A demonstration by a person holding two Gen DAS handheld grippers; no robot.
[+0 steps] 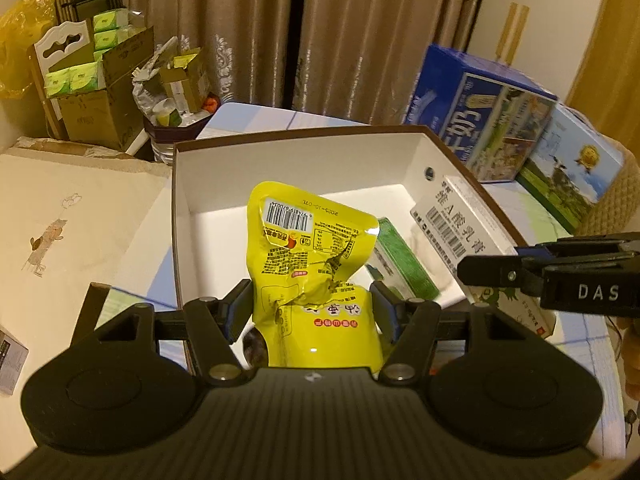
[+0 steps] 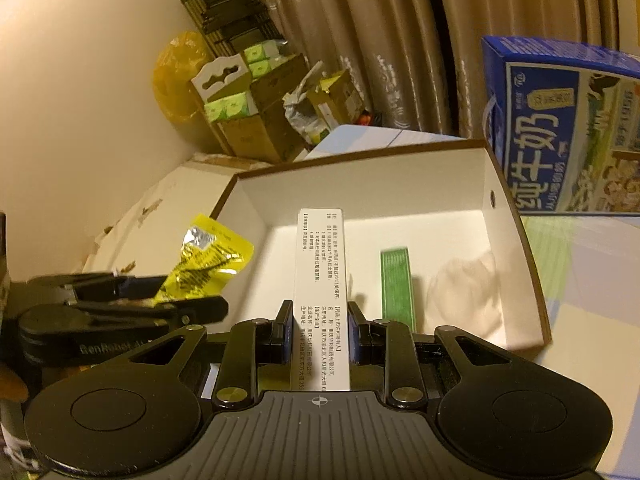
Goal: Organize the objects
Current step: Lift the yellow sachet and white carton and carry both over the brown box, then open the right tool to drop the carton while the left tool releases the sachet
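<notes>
Left gripper (image 1: 312, 304): jaws closed on the yellow snack pouch (image 1: 312, 264), clamped across its lower half; pouch crumpled, its barcode end pointing up and away over the open box (image 1: 296, 168)
Right gripper (image 2: 318, 330): jaws closed on the white medicine carton (image 2: 320, 280); carton held by its long narrow sides, near end between the fingers, far end reaching over the box interior
Pouch relative to box: held above the near left part of the box; from the right wrist view it shows just outside the left wall; whether it touches the floor of the box, cannot tell
Carton relative to box: seen from the left wrist view against the right wall, barcode face up, tilted; contact with the wall, cannot tell
Box contents: green carton (image 1: 404, 268) lying on the white floor, between pouch and white carton; pale crumpled item (image 2: 464, 296) at the right side, too blurred to identify
Surface: table with a light checked cloth (image 2: 592, 264); beige printed sheet (image 1: 80, 220) to the left of the box
Room: blue milk cartons (image 1: 480, 120) just behind the box at right; brown curtains (image 1: 248, 20) behind; cardboard boxes with green tissue packs (image 1: 80, 80) and a yellow bag (image 1: 24, 40) in the left corner
Pose: both grippers level, side by side at the near edge, each pointing into the box; a person's fingers (image 1: 630, 360) partly visible at the far right edge
</notes>
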